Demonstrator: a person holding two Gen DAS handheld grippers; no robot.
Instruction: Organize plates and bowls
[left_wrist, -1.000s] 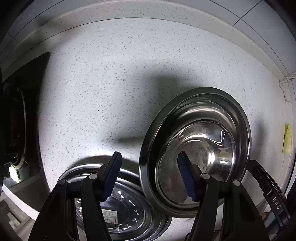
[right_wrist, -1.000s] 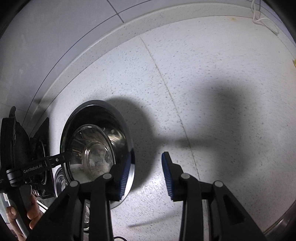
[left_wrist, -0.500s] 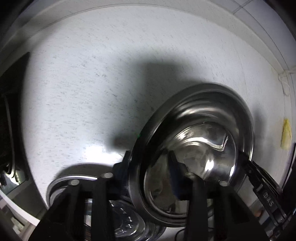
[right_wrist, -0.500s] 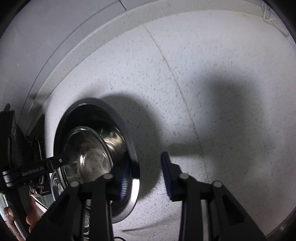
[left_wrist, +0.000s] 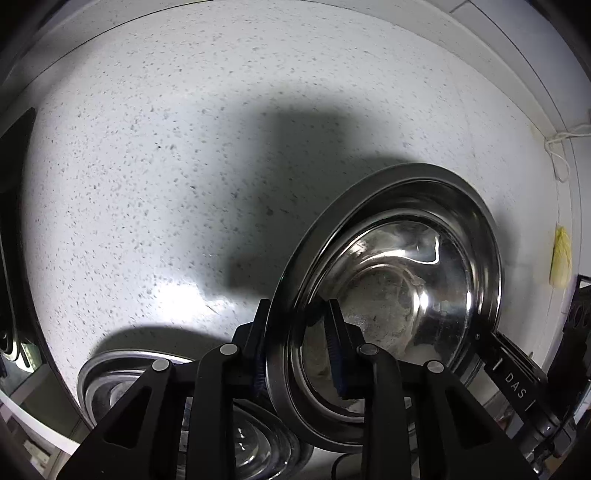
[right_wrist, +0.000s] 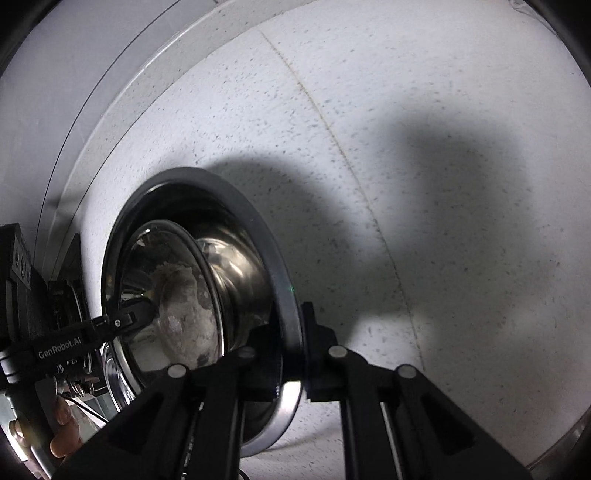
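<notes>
You have the steel bowl at lower right of the left view, on the speckled counter. Your left gripper is closing across its near rim; your right gripper pinches the opposite rim tight, probably to lift it level.

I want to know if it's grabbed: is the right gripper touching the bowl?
Touching. The right wrist view shows the right gripper pinching the bowl's rim between both pads.
</notes>
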